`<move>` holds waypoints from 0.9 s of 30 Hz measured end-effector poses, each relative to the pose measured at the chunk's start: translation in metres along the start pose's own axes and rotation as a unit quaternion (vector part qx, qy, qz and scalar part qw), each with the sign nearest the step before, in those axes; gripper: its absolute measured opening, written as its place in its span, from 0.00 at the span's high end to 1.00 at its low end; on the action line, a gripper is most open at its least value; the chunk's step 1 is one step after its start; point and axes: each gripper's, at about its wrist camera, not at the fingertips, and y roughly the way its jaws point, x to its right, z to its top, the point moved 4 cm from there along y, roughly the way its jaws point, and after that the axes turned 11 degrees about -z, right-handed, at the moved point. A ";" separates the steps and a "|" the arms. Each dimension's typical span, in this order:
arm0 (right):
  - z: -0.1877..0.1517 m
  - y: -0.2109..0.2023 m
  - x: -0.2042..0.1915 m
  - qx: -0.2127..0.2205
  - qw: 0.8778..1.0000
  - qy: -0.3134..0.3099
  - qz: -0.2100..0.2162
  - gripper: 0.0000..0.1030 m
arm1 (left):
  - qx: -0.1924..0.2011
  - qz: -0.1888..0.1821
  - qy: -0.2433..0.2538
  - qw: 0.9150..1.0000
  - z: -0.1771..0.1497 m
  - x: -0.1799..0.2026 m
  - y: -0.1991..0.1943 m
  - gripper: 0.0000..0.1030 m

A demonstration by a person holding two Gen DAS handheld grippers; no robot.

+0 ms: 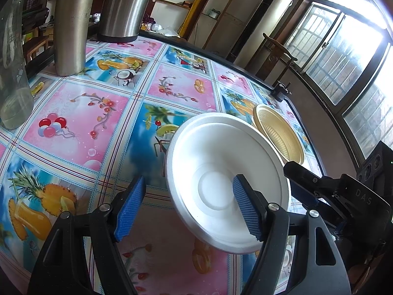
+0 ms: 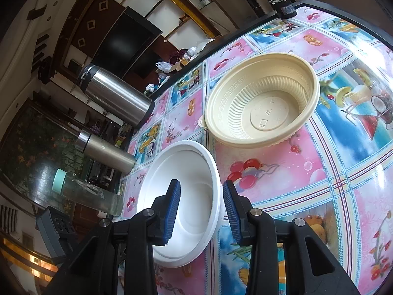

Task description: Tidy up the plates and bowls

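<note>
On the glossy fruit-print tablecloth (image 2: 319,172) we count two bowls: one white foam bowl (image 2: 191,196), smooth and round, tilted; one cream plastic bowl (image 2: 260,98), ribbed inside, just beyond it. Two steel flasks (image 2: 118,98) and one glass bottle (image 2: 86,194) stand behind. Our right gripper (image 2: 201,209) straddles the foam rim, grip uncertain; our left gripper (image 1: 189,206) gapes wide, one finger inside the bowl.

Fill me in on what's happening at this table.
A person is sorting dishes with two handheld grippers. The right gripper straddles the rim of a white foam bowl, one pad inside and one outside, though a firm clamp isn't clear. The left gripper is open beside it, holding nothing. A cream ribbed plastic bowl sits apart on the fruit-patterned tablecloth.
</note>
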 end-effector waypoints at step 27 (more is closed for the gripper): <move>-0.002 0.005 0.000 -0.004 1.000 -0.004 -0.010 0.76 | -0.015 -0.015 -0.019 1.000 -0.001 -0.010 0.004 0.48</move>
